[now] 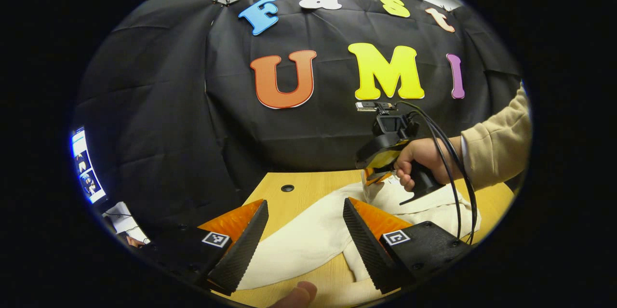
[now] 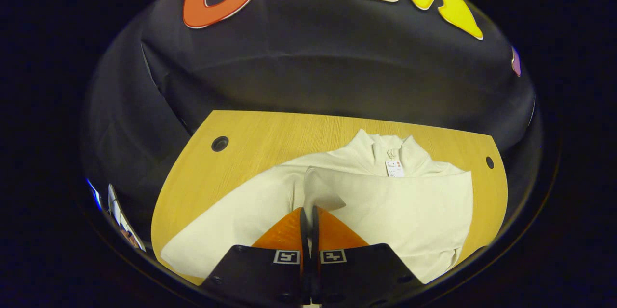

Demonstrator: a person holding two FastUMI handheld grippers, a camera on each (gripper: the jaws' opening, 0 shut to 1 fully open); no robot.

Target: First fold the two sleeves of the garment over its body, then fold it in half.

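Observation:
A cream long-sleeved garment (image 2: pixel 409 202) lies flat on the wooden table (image 2: pixel 270 134), collar and label (image 2: pixel 394 167) at the far side. One sleeve (image 2: pixel 217 231) stretches out toward the near left corner. The other sleeve's end (image 2: pixel 320 187) is drawn up over the body, and my right gripper (image 2: pixel 308 209) is shut on it. In the left gripper view, the right gripper (image 1: pixel 375 179), held by a hand (image 1: pixel 419 158), pinches raised fabric of the garment (image 1: pixel 299 240). My left gripper (image 1: pixel 305 202) stands open above the outstretched sleeve, nothing between its fingers.
The table (image 1: pixel 299 182) has a cable hole (image 1: pixel 287 187) near its far left and another hole (image 2: pixel 489 162) at the far right. A lit screen (image 1: pixel 87 168) stands off the table's left side. Black cables (image 1: pixel 453 178) trail from the right gripper.

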